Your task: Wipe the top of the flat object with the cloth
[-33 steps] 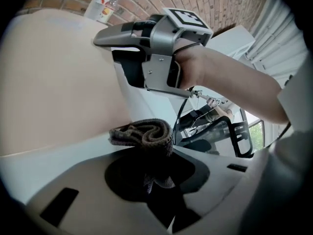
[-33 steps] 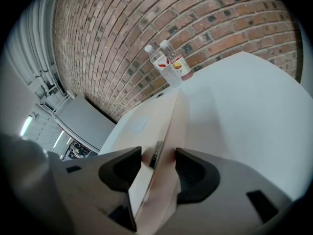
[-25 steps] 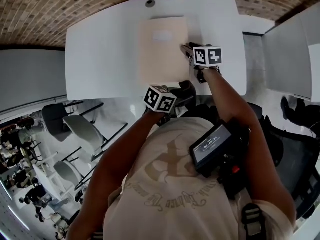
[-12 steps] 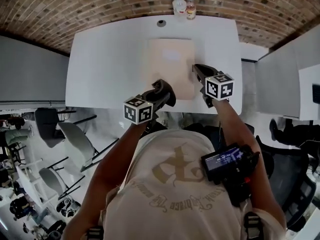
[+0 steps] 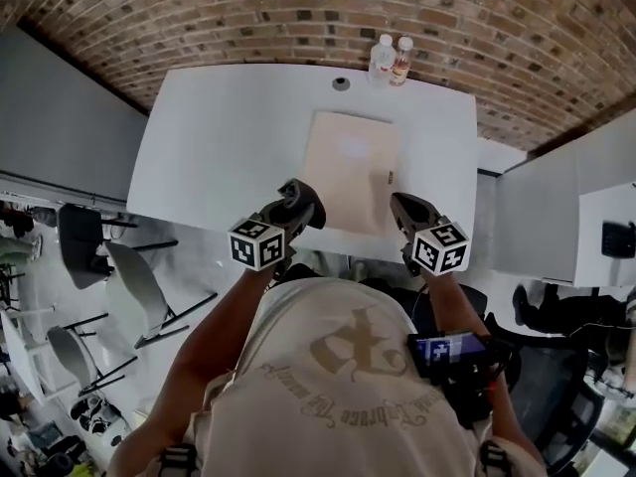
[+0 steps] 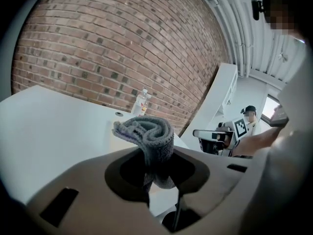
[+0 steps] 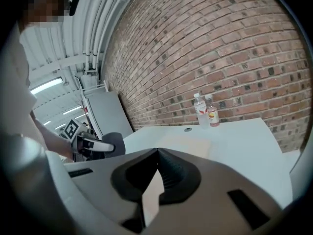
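Your left gripper (image 5: 296,203) is clenched on the cloth (image 6: 146,135). It's soft, light and floppy, bunched above the jaws, so keep the hold low on the fold. The board (image 5: 350,167) lies flat mid-bench (image 5: 219,137); it's stiff and probably slick, so press gently. The jaws of your right gripper (image 5: 409,211) are closed, seemingly on nothing, near the board's front edge.

Cloth (image 6: 145,133) base hidden in left gripper (image 6: 151,163)

- Shirt back (image 5: 348,351): ornate lettering, not legible.
- Device screen (image 5: 447,348) at the person's side: glowing figures, too small to read.
- Bottle labels (image 5: 400,65): unreadable.
- No legible text found.
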{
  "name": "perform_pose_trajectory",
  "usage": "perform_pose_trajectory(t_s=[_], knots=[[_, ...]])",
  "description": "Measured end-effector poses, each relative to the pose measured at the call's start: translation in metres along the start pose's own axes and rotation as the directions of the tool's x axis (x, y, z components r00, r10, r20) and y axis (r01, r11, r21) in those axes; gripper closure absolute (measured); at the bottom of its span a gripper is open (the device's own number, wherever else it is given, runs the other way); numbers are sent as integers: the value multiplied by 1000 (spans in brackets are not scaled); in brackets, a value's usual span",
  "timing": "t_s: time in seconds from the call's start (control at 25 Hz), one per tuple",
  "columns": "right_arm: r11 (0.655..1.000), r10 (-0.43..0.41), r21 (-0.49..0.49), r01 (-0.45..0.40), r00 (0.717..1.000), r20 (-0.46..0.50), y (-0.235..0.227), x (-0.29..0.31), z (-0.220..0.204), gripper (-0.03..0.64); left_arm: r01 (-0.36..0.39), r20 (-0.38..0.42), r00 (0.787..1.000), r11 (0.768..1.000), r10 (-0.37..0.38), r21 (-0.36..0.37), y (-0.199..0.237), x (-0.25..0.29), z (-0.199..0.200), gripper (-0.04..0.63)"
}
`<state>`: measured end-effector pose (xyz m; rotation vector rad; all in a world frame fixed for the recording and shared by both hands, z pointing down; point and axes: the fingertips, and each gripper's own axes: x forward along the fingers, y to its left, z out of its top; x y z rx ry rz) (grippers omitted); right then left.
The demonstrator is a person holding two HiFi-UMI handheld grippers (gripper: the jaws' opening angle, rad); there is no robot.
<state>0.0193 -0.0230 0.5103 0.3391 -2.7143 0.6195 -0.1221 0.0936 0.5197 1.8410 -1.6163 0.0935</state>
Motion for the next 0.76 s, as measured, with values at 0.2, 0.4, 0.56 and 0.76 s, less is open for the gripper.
perform_pose_trajectory(t_s=[0.2, 0.4, 0.56, 0.76], knots=[[1000, -5, -26, 5, 1000, -5, 6, -7, -4, 595, 12, 21, 1000, 1000, -12, 27, -7, 1, 2, 489], [1000, -13, -27, 13, 1000, 10, 4, -12, -1, 595, 38, 22, 999, 997, -40, 65, -21, 12, 11, 489], [1000, -22, -21, 22, 1000, 16, 1, -16, -3, 595, 44, 21, 999, 996, -46, 81, -29, 20, 14, 489], [1000, -29, 3, 29, 1000, 7, -5, -28, -17, 595, 37, 9, 999, 996, -37, 77, -42, 30, 5, 489]])
